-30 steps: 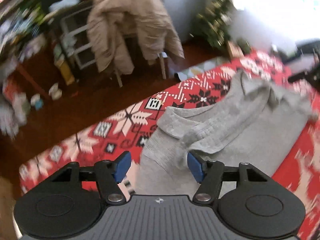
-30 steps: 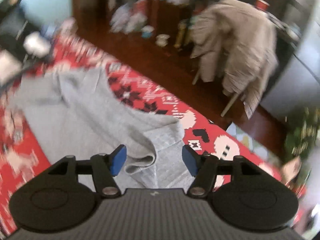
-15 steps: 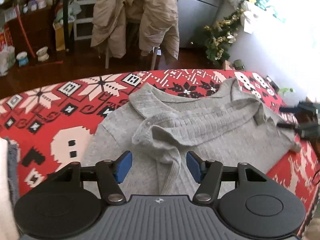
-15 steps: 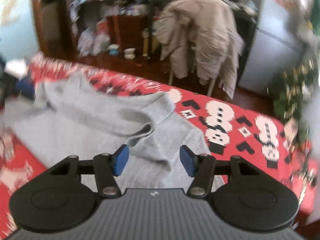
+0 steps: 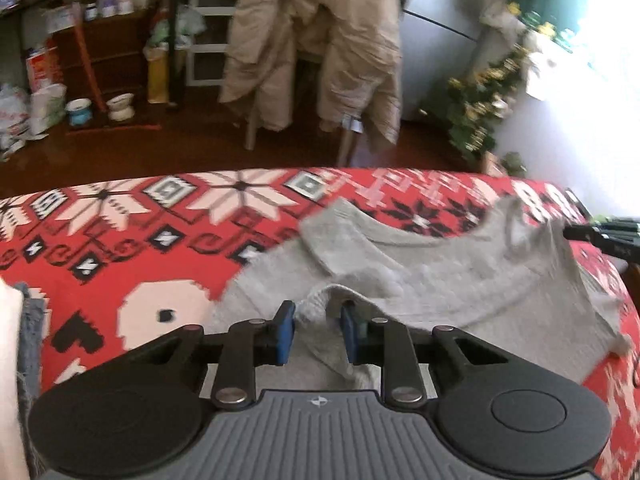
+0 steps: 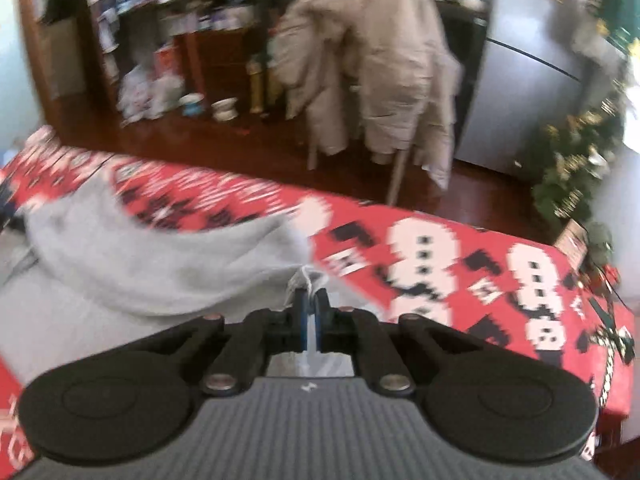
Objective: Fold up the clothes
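Grey knit, soft and finely ribbed, makes up the sweater [image 5: 460, 280], which lies rumpled on a red cloth [image 5: 120, 240] woven with white snowflakes, blocky snowmen and black diamond motifs. The sweater has a thicker ribbed edge band that curls over in loose folds, and the body spreads flat beneath it.

The left gripper [image 5: 316, 330] points down at the near edge of the sweater. Its jaws are closing and stand narrow, with a raised fold of the ribbed edge between the blue pads [image 5: 286, 330]; the left pad looks to touch the fabric, but whether both press it cannot be told. The fingers are matt black bars on round pivots, above a grey ridged housing.

The right gripper [image 6: 310, 312] has its jaws nearly together, pinching a thin puckered tuft of the sweater [image 6: 140, 264] at its corner, just where the grey meets the snowman pattern of the cloth [image 6: 440, 272]. The fabric bunches into a small peak above the pads. This view is smeared with blur, so the knit shows only as a pale grey mass.

Beyond the cloth lies dark polished wood floor [image 5: 160, 148]. A chair [image 5: 344, 136] with pale legs carries a beige quilted coat [image 5: 320, 52], hanging in heavy puffed folds. A steel-grey fridge [image 5: 436, 40] stands at its right, with a tinselled green plant [image 5: 480, 112] beside it.
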The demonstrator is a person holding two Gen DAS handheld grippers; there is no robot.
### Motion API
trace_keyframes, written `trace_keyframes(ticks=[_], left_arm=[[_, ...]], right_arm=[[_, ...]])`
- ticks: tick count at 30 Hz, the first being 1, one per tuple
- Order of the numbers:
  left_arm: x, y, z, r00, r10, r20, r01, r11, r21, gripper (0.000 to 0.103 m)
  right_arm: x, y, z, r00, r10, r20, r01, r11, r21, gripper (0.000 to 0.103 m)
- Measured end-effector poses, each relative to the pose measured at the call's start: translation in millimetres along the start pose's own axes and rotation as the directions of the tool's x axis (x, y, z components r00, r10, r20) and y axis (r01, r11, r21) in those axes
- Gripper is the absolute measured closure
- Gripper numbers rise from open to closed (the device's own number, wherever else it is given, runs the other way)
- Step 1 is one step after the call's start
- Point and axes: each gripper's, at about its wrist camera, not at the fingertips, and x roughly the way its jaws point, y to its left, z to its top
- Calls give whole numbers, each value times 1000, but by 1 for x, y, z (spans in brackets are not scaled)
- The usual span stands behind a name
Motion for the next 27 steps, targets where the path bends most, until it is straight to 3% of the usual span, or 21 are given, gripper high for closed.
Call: trace_keyframes(ticks=[8, 12, 14, 17, 21, 23, 25, 27], left_arm=[[-10, 35, 6, 998, 1, 64, 12, 981, -193, 79], [-14, 48, 4, 992, -120, 47, 128, 949, -288, 77], [-14, 48, 2, 985, -169, 27, 169, 936, -308, 69], [-5, 39, 2, 988, -150, -18, 139, 949, -282, 69], [14, 28, 3, 991, -104, -90, 79, 965, -249, 77], [15, 23, 2, 995, -64, -82, 43, 972, -232, 96], [11, 15, 1, 998, -20, -59, 8, 982, -191, 98], [-2, 5, 0, 1000, 13, 2, -13, 995, -103, 98]], right_arm=[[21, -14, -1, 998, -35, -46, 36, 999, 33, 97], [24, -22, -5, 998, -44, -51, 49, 994, 95, 96], [21, -25, -7, 999, -33, -41, 38, 992, 117, 95], [17, -24, -8, 999, -18, -31, 21, 992, 121, 95], [19, -22, -8, 999, -13, -38, 18, 992, 123, 95], [21, -22, -7, 999, -7, -42, 12, 991, 131, 95], [23, -22, -7, 999, 0, -46, 6, 990, 140, 95], [22, -21, -7, 999, -5, -34, 10, 991, 136, 103]])
